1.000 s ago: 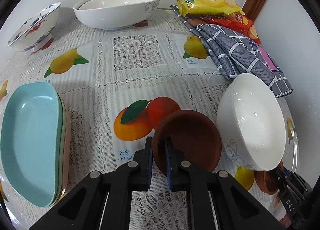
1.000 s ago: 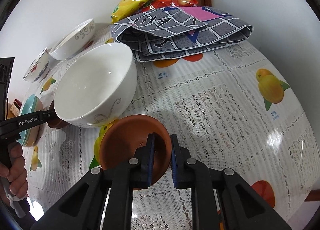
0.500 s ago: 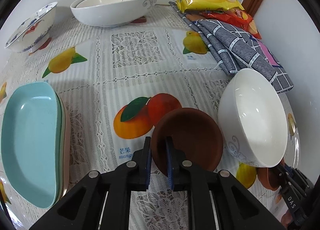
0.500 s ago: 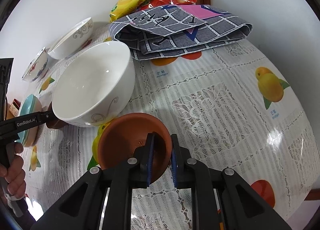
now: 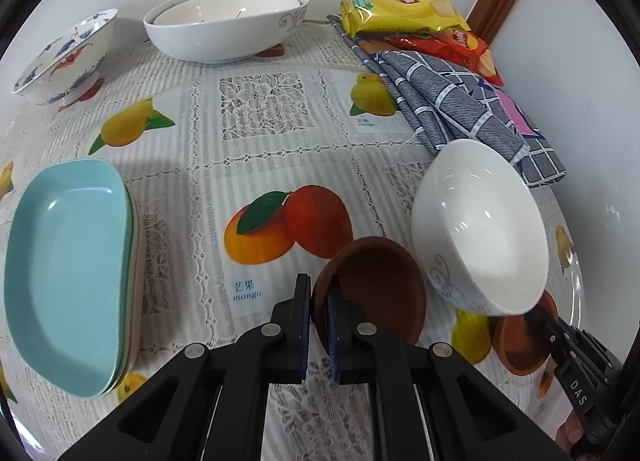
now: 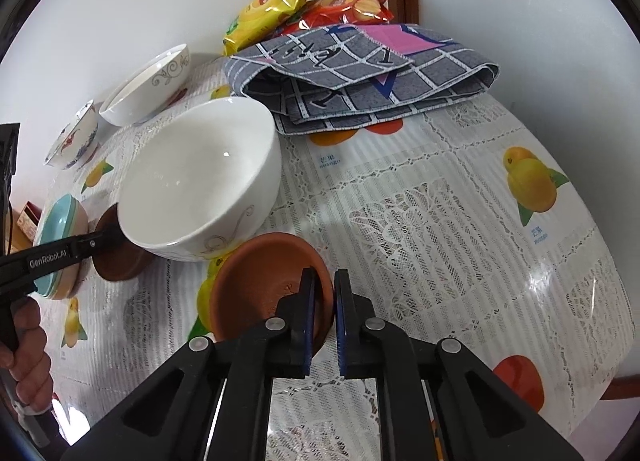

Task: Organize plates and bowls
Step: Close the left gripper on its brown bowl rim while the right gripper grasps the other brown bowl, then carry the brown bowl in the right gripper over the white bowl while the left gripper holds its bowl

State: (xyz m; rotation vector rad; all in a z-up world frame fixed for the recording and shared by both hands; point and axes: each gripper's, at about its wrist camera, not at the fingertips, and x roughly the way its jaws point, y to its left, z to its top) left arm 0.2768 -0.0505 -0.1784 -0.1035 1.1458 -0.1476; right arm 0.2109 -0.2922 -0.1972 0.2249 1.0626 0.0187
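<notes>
The left gripper (image 5: pixel 319 325) is clamped on the near rim of a brown saucer (image 5: pixel 376 293); its jaws were closed a little tighter just now w/ the rim between the pads. The right gripper (image 6: pixel 324 321) is likewise closed on the near-right rim of a 2nd brown saucer (image 6: pixel 264 285); its jaws were also tightened just now. Between the two saucers a white bowl (image 6: pixel 200 177) is seen, tilted, approx. mid-table toward the right edge; whether it rests on one saucer's rim cannot be told, the base being hidden. Stacked teal plates (image 5: pixel 68 261) lie at the table's left edge; a wide white bowl (image 5: pixel 228 31) and a blue-patterned bowl (image 5: pixel 64 57) are kept at the far edge; cloth (image 5: pixel 452 101) and snack bags (image 5: pixel 396 7) fill the far-right corner. The relation that matters: each saucer extends forward from its fingers, w/ the white bowl between them; so a lift is prob. needed before either saucer can be stacked on the other.
</notes>
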